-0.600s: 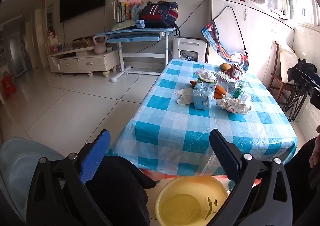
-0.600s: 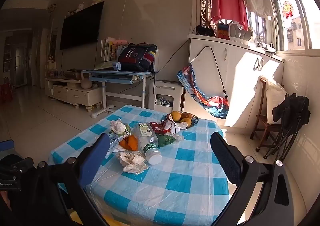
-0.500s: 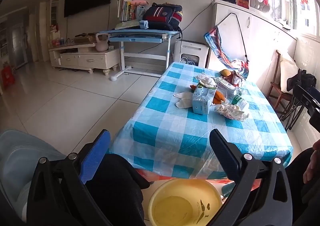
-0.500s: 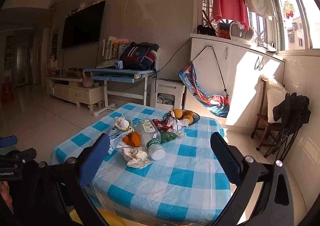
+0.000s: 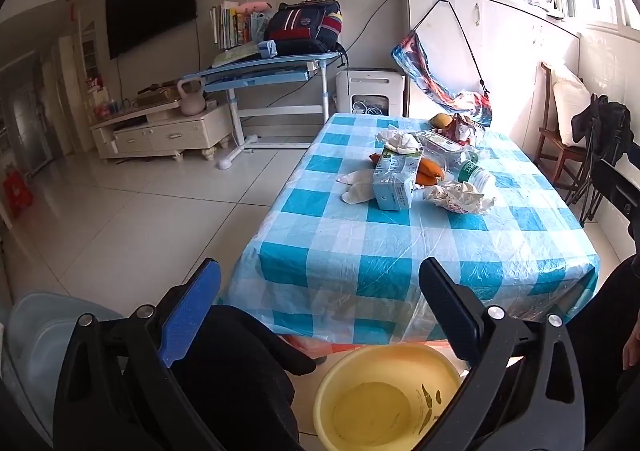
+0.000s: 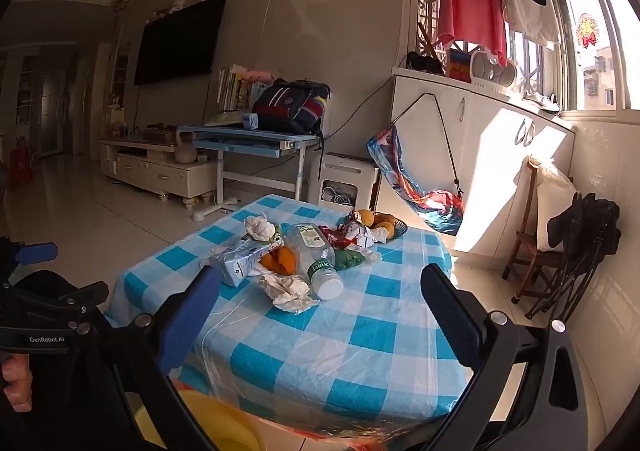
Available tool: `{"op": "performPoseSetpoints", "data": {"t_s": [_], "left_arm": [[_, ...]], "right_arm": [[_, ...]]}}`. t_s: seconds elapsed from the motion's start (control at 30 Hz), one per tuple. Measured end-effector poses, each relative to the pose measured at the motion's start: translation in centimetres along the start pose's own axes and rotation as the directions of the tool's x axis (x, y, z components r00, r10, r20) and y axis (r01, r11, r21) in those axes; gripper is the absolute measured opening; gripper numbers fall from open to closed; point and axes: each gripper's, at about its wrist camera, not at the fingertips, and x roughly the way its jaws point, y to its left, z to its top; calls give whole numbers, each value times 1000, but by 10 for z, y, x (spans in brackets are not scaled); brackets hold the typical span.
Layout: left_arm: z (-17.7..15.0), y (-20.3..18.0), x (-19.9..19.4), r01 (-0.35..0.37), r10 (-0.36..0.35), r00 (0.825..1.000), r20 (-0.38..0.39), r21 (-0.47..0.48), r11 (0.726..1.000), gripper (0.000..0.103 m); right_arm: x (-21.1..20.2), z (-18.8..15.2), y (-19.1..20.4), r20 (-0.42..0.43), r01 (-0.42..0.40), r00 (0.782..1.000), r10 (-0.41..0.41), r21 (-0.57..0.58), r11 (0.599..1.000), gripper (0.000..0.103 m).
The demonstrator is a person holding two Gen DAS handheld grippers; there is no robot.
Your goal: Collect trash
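A low table (image 5: 400, 251) (image 6: 340, 339) in a blue-and-white checked cloth carries a cluster of trash at its far half: a milk carton (image 5: 394, 183) (image 6: 238, 261), crumpled paper (image 5: 460, 197) (image 6: 290, 291), a clear plastic bottle lying on its side (image 5: 474, 173) (image 6: 318, 255), orange peel (image 5: 428, 171) (image 6: 280, 260) and red wrappers (image 6: 348, 235). A yellow basin (image 5: 384, 399) (image 6: 208, 427) sits on the floor under the near edge. My left gripper (image 5: 320, 307) is open above the basin, short of the table. My right gripper (image 6: 320, 311) is open with nothing between its fingers, well back from the trash.
A fruit bowl (image 6: 384, 223) stands at the table's far end. A wooden chair (image 6: 536, 247) with dark clothes stands at the right wall. A blue desk (image 5: 264, 71), a TV stand (image 5: 160, 131) and a white appliance (image 5: 370, 91) lie beyond. Tiled floor spreads to the left.
Both views have drifted slightly back and upward, so the table sits a little lower in frame. Both grippers stay open and nothing on the table has moved.
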Motion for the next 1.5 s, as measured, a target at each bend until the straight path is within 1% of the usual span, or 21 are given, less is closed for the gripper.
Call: {"op": "performPoseSetpoints", "data": {"t_s": [0.47,0.7,1.1,1.37,1.5], "left_arm": [[-4,4,11,-9,9,1000,-14,-36,999,96],[-5,5,12,-7,6,1000,-16,-32,999,96],[-4,-1,14,11,-12,1000,-19,-21,1000,96],[-4,-3,15,14,-15,1000,-22,-20,1000,96],[-3,-3,14,15,-16,1000,-22,-24,1000,96]], "right_arm": [[6,1,2,-22,-16,1000,15,-13,1000,97],[9,-1,6,-32,-23,999,22,-23,999,96],[11,-3,0,-58,-44,997,44,-3,999,97],[14,-5,1,-80,-77,994,76,-5,997,97],[19,-5,0,-92,-118,989,119,20,993,97]]}}
